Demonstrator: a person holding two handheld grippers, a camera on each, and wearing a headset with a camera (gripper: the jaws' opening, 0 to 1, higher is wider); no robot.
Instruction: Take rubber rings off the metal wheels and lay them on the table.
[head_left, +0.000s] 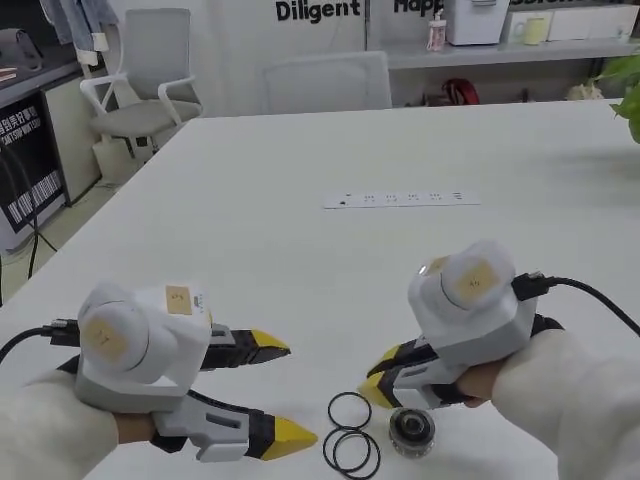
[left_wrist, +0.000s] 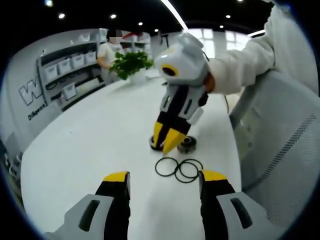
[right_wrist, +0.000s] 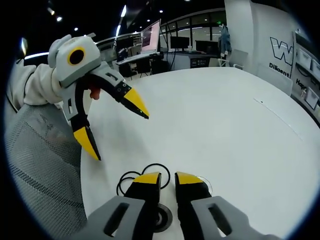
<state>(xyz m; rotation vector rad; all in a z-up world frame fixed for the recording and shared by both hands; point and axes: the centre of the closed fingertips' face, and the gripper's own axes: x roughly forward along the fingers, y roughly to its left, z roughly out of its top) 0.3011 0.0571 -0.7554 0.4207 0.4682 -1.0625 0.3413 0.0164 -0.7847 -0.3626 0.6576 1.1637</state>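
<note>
Head view: left claw (head_left: 279, 390) is wide open and empty, lower left. Right claw (head_left: 383, 385) is narrow with nothing visibly pinched, tips just beside the metal wheel (head_left: 411, 430), bottom right of centre. Three rubber rings (head_left: 350, 430) lie overlapping on the bench (head_left: 300, 250), bottom centre.

Left gripper view: right tips point down at the wheel, with the rings just below them in frame. Risk: a careless sweep drags or tangles the laid rings.

Right gripper view: wheel sits low between the tips, unbraced. Can't tell if a ring is on it. Risk: tips skid off the metal and the wheel rolls, since the left claw is well apart.
</note>
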